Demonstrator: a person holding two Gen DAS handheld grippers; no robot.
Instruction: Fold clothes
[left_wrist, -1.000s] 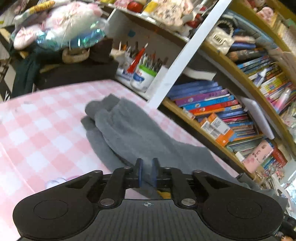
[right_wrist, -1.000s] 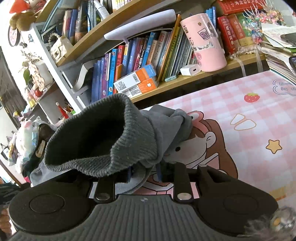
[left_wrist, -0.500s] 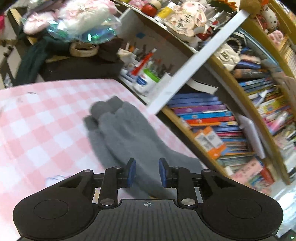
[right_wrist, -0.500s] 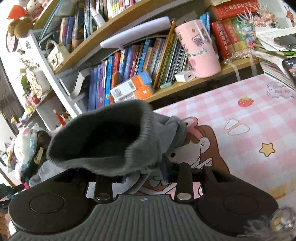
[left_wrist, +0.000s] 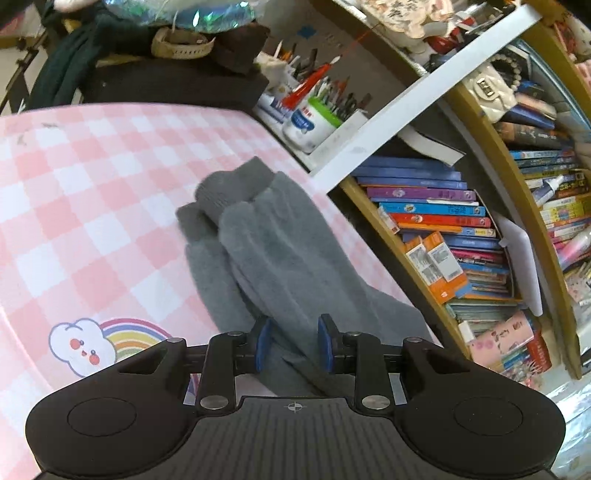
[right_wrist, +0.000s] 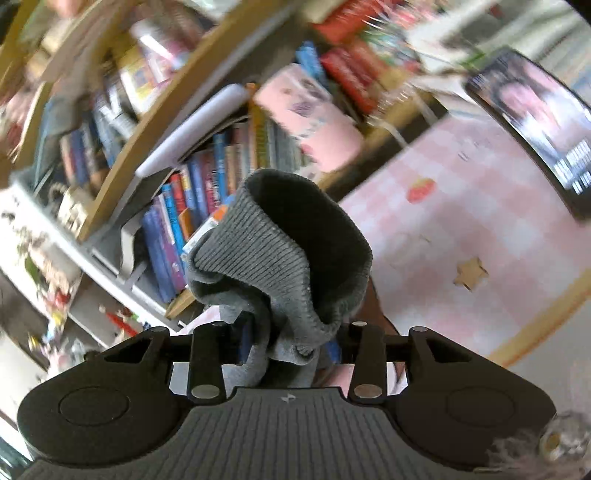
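Between right gripper (right_wrist: 290, 345) jaws, unlabelled grey garment (right_wrist: 280, 251)

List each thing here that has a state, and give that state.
Left gripper: open, above the grey fabric, holding nothing.
Right gripper: shut on the ribbed cuff, lifted off the table.
Grey garment: lying flat on the pink checked table, legs overlapped.
Cuff: mouth gaping open, bunched at the gripper.
Phone: screen lit.

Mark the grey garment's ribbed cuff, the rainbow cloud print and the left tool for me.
ribbed cuff (right_wrist: 291, 236), right wrist view, outer ribbing.
rainbow cloud print (left_wrist: 83, 345), left wrist view, cloud face.
left tool (left_wrist: 291, 343), left wrist view, gap between open fingertips.
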